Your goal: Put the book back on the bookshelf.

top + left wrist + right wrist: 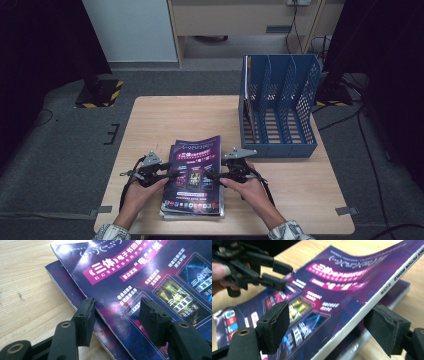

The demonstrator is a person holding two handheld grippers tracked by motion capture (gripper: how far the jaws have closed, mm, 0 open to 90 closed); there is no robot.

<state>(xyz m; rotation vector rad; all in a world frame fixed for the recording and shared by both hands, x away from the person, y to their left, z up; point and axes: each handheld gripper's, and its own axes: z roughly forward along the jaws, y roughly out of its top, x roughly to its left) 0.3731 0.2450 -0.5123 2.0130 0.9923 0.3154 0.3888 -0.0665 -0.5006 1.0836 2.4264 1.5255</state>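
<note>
A: Starting at the left: the left gripper (161, 174) sits at the left edge of the top magazine (196, 167), which lies on a small stack of magazines (192, 209) near the front middle of the wooden table (150, 120). In the left gripper view the jaws stand about half open, one pad off the cover's edge, the other above the cover. Nothing pinched there that I can see.

B: Agreed, no grip on that side. Move across to the middle and the cover is already bowed; the right gripper view shows the spine side lifted clear of the magazine beneath it (392, 300).

A: And the right gripper (223, 176) straddles that raised spine edge, jaws wide, one pad over the cover, one under the spine. I can't tell whether the pads press yet; it looks like a gap on both sides.

B: So the step, by my reading, is picking up the top copy alone. Doing it well means closing the right pads squarely on the spine, the stiff part, and not catching the copy below.

A: The left side should slip its lower pad under the loose edge before closing, or the cover will just crease.

B: Far right, the blue file rack (280, 105) stands at the table's back corner, well apart from the stack.
</note>
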